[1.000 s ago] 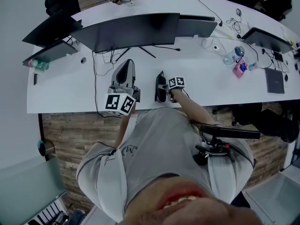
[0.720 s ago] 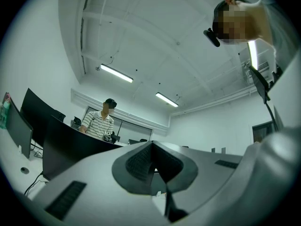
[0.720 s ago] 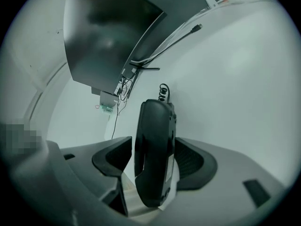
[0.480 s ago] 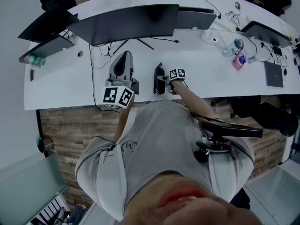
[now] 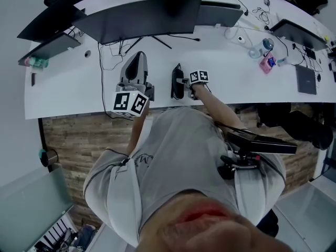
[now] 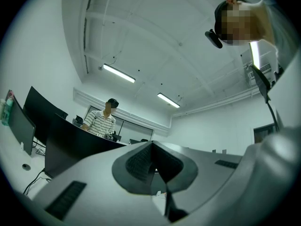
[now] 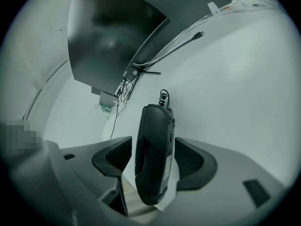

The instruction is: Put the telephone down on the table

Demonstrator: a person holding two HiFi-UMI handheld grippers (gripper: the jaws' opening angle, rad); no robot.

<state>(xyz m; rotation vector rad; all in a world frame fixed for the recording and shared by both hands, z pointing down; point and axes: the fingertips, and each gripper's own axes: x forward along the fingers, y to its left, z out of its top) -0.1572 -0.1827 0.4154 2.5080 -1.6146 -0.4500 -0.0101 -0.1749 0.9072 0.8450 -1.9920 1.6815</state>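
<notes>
White curved table (image 5: 73, 91) runs across the head view, with dark monitors (image 5: 144, 20) along its far side and cables trailing under them. Clutter at the right end: a clear bottle (image 5: 256, 51), a small pink item (image 5: 268, 63), and a dark flat pad (image 5: 307, 79).

The right gripper (image 7: 153, 158) is pinching the telephone (image 5: 178, 83), a black handset. It stands on its narrow edge between the two pads, one pad against each flat side. A coiled cord (image 7: 163, 97) comes off its far end. The handset sits low over the table near the front edge, right of the left gripper. I cannot tell whether it touches the tabletop. The right marker cube (image 5: 198, 76) is just beside the handset, and the person's forearm (image 5: 218, 112) leads back from it.

The left gripper (image 6: 153, 166) has its jaws pressed together with nothing between them. It is tilted up toward the ceiling, so its view shows strip lights (image 6: 119, 73) and white walls. A person in a striped shirt (image 6: 104, 121) is behind the monitors. In the head view this gripper sits over the table near the front edge, well apart from the telephone. Its marker cube (image 5: 130, 103) is at the table edge.
</notes>
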